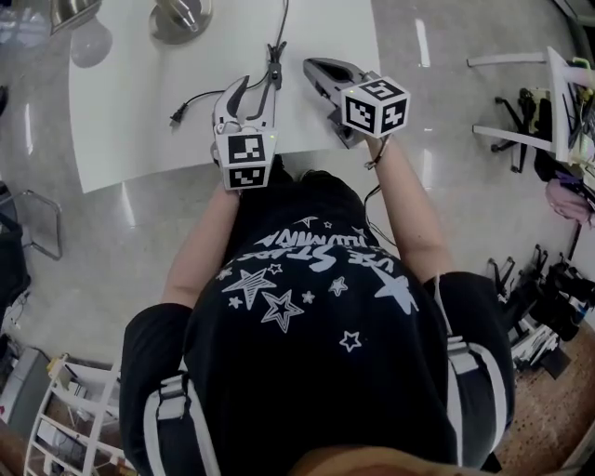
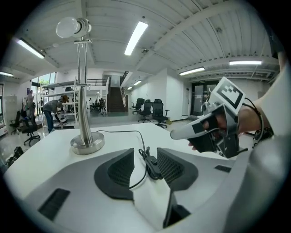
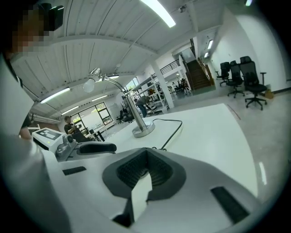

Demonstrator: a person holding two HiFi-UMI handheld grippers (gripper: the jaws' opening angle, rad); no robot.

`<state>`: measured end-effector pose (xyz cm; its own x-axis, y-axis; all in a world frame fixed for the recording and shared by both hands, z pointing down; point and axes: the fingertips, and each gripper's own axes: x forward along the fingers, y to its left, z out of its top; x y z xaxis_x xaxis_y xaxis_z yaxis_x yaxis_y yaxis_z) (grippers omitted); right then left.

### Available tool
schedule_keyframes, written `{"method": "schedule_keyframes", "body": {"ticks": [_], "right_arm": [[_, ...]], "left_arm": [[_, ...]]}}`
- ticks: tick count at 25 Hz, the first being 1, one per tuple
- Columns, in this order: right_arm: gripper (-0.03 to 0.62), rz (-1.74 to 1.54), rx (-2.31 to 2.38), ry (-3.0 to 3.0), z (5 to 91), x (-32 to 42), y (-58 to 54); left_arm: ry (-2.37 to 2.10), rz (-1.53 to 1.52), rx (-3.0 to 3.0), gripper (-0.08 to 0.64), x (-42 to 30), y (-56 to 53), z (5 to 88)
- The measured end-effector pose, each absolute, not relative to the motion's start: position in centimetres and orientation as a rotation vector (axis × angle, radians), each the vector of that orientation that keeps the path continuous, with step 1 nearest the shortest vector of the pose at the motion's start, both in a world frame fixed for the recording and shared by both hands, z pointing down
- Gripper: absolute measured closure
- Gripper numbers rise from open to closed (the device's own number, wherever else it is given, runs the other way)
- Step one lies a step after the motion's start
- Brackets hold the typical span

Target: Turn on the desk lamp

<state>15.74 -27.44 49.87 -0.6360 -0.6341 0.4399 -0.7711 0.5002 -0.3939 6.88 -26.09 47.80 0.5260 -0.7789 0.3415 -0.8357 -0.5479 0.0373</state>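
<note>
The desk lamp's round steel base (image 1: 181, 19) (image 2: 87, 143) stands at the table's far side, its stem rising to a white bulb (image 2: 67, 27); I cannot tell whether it is lit. Its black cord (image 2: 119, 132) runs to an inline switch (image 2: 153, 166) (image 1: 274, 51). My left gripper (image 2: 145, 157) (image 1: 263, 67) is shut on that switch, which lies against the right-hand pad and looks lifted off the table. My right gripper (image 3: 146, 157) (image 1: 313, 67) is shut with nothing in it, its tip just right of the switch.
The cord's plug (image 1: 177, 115) lies loose on the white table (image 1: 130, 139), left of my left gripper. The table's near edge runs just under both grippers. Office chairs (image 2: 152, 109), a staircase and people stand far off in the hall.
</note>
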Motion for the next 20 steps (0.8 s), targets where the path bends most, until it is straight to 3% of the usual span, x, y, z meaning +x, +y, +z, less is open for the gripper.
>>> {"method": "schedule_keyframes", "body": {"ticks": [12, 16, 20], "right_arm": [[0.588, 0.765, 1.299, -2.586, 45.6, 18.4, -22.8], [0.588, 0.731, 1.323, -2.611, 43.8, 18.7, -19.5], [0.588, 0.668, 1.322, -2.631, 42.4, 19.4, -16.2]], "left_arm": [[-1.454, 0.360, 2.550, 0.416, 5.5, -24.6, 43.2], [-1.488, 0.340, 2.575, 0.529, 6.1, -21.6, 41.4], [-1.482, 0.310, 2.585, 0.551, 7.3, -18.3, 40.5]]}}
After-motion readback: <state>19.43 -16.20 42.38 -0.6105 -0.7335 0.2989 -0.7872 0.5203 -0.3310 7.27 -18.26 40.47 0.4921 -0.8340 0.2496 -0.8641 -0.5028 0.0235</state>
